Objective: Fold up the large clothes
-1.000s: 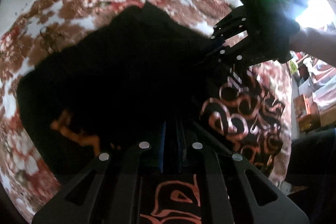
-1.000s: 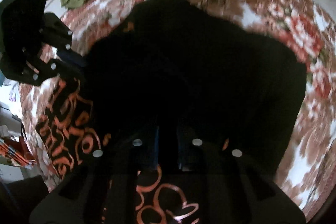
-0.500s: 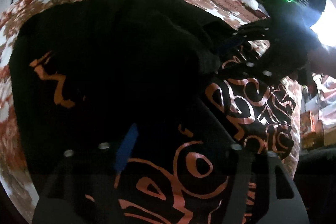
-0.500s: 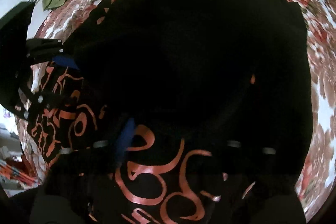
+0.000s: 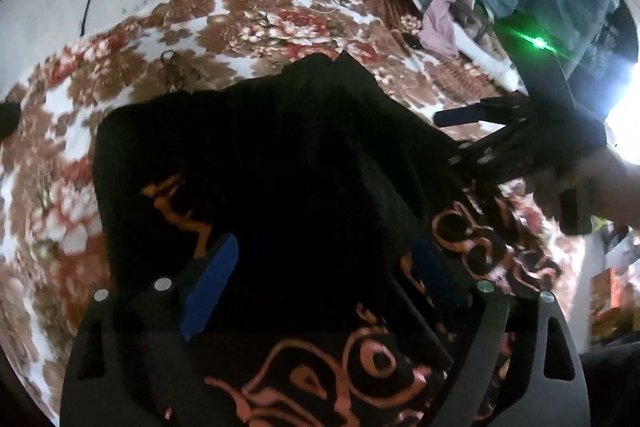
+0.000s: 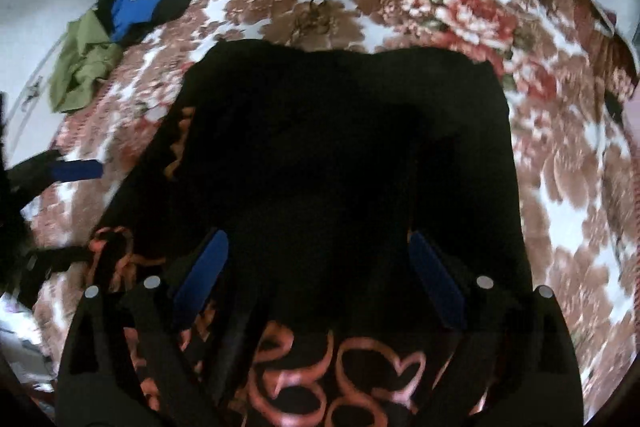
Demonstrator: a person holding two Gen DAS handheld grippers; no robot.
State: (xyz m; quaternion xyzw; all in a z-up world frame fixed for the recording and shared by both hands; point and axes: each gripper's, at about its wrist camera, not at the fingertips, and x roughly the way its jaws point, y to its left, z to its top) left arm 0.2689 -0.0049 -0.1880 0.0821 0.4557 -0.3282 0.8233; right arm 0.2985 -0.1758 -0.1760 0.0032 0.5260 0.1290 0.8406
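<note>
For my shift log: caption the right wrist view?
Right gripper open above the folded black garment on a floral blanket.

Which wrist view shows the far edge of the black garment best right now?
Right wrist view: the black garment spreads wide and its far edge runs unbroken across the floral blanket. Left wrist view shows it bunched and skewed, with the right gripper overlapping.

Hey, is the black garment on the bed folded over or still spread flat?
Folded over. The black garment has a plain black layer doubled over its orange-printed side, with print showing only along the near and left edges. Both tongs are open, off the cloth.
</note>
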